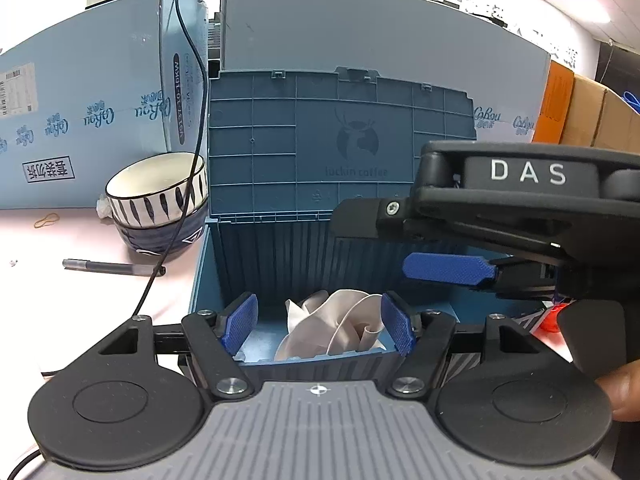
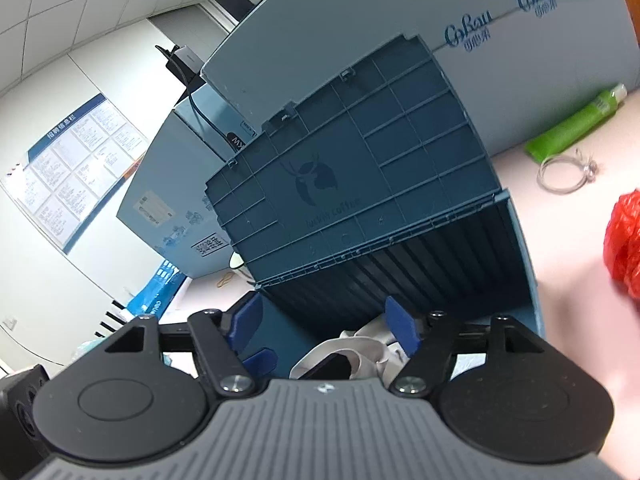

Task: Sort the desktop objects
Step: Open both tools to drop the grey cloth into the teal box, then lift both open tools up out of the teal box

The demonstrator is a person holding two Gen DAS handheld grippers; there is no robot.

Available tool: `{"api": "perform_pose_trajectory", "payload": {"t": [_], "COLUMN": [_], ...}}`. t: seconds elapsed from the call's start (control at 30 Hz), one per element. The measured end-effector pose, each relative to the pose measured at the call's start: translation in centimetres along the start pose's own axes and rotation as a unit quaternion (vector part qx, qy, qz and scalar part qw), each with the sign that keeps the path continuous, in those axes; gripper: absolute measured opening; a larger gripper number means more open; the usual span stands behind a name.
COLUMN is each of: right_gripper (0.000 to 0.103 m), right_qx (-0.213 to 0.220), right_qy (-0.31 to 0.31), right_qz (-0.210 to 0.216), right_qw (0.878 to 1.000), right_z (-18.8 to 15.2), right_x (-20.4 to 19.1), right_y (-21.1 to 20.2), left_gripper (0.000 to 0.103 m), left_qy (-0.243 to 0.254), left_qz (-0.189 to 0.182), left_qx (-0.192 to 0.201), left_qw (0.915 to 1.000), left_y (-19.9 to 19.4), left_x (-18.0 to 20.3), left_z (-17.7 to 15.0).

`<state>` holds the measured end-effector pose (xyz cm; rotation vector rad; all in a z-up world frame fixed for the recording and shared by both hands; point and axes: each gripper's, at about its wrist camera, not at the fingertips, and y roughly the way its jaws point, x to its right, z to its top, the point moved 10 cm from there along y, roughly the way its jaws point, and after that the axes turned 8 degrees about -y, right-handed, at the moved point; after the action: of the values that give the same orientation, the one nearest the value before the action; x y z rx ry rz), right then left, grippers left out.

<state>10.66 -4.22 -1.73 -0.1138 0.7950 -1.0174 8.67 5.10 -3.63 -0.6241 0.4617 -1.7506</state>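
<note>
now both tongs parted over open blue bin [image 1: 256, 280], nothing gripped. left tongs [image 1: 318, 322] straddle crumpled beige cloth [image 1: 340, 320] lying inside bin, just beyond tips; right tongs [image 2: 326, 328] above it, slightly right.

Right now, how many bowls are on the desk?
2, stacked left of the blue box: a white striped bowl sits inside a dark blue bowl. More may hide behind the box or cartons.
</note>
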Motion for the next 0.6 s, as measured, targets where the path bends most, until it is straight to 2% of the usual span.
{"api": "perform_pose_trajectory", "payload": {"t": [0.03, 0.13, 0.17, 0.2, 0.27, 0.43, 0.6], "right_gripper": [0.073, 0.082, 0.086, 0.095, 0.103, 0.103, 0.103], "right_qx": [0.006, 0.03, 0.036, 0.042, 0.054, 0.072, 0.084], "right_qy": [-0.002, -0.02, -0.028, -0.035, -0.049, -0.069, -0.061], "right_qz": [-0.003, -0.013, -0.012, -0.011, -0.013, -0.022, -0.035], "right_qw": [1.0, 0.999, 0.999, 0.998, 0.997, 0.995, 0.994], "right_z": [0.2, 0.8, 0.9, 1.0, 1.2, 1.6, 2.0], "right_x": [0.0, -0.2, -0.4, -0.6, -0.9, -1.3, -1.0], "right_y": [-0.2, -0.9, -1.1, -1.3, -1.6, -2.2, -2.4], "left_gripper": [0.068, 0.075, 0.076, 0.076, 0.082, 0.084, 0.085], "left_qy": [-0.003, -0.015, -0.017, -0.017, -0.014, -0.007, -0.009], "left_qz": [0.0, 0.001, 0.001, 0.001, 0.005, 0.007, 0.011], "left_qx": [0.003, 0.013, 0.015, 0.016, 0.017, 0.019, 0.023], "left_qw": [1.0, 0.9998, 0.9997, 0.9997, 0.9998, 0.9998, 0.9996], "left_y": [-0.1, -0.5, -0.5, -0.6, -0.7, -0.8, -1.0], "left_x": [0.0, 0.0, 0.0, 0.2, 0.4, 0.7, 0.6], "left_z": [0.1, 0.2, 0.2, 0.1, 0.0, -0.1, 0.0]}}
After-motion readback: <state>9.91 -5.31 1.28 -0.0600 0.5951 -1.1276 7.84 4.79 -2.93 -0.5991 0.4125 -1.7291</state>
